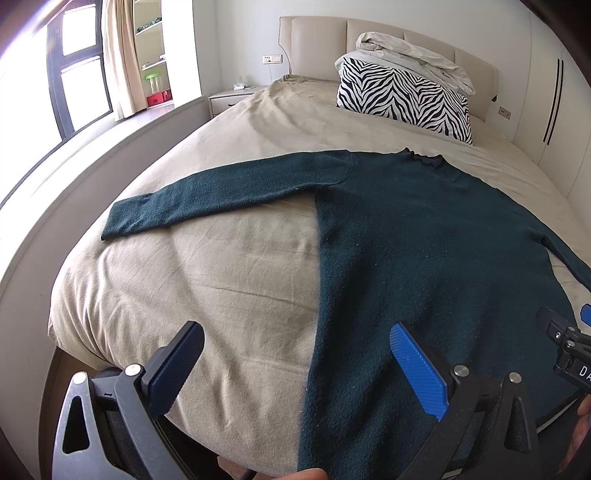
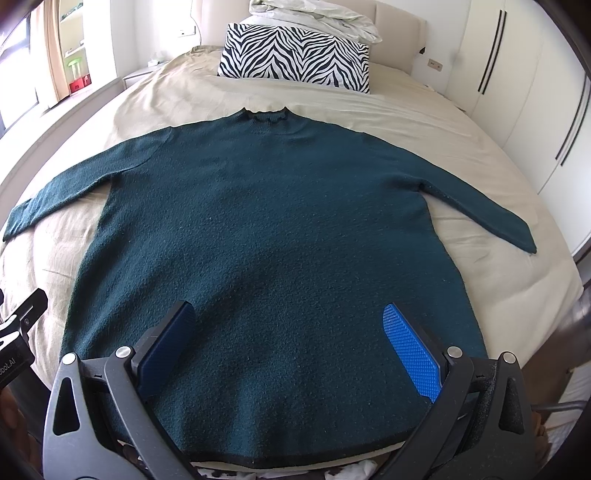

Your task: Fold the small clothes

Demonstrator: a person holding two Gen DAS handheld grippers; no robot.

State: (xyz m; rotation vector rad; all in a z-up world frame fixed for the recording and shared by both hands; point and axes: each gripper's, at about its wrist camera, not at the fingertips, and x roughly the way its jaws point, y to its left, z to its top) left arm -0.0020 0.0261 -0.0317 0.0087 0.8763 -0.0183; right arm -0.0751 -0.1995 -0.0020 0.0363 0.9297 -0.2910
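Observation:
A dark teal sweater [image 2: 280,229] lies flat on the bed, collar toward the headboard, both sleeves spread out to the sides. It also shows in the left wrist view [image 1: 424,258], with its left sleeve [image 1: 221,192] stretched left. My left gripper [image 1: 295,336] is open and empty, hovering above the sweater's lower left edge. My right gripper [image 2: 288,314] is open and empty, hovering above the lower middle of the sweater near its hem [image 2: 295,456]. The right gripper's body shows at the right edge of the left wrist view [image 1: 569,343].
The bed has a beige sheet [image 1: 221,280]. A zebra-print pillow [image 2: 295,55] and a crumpled white duvet [image 2: 314,16] lie by the headboard. A window and nightstand [image 1: 229,98] stand on the left, white wardrobes [image 2: 524,92] on the right.

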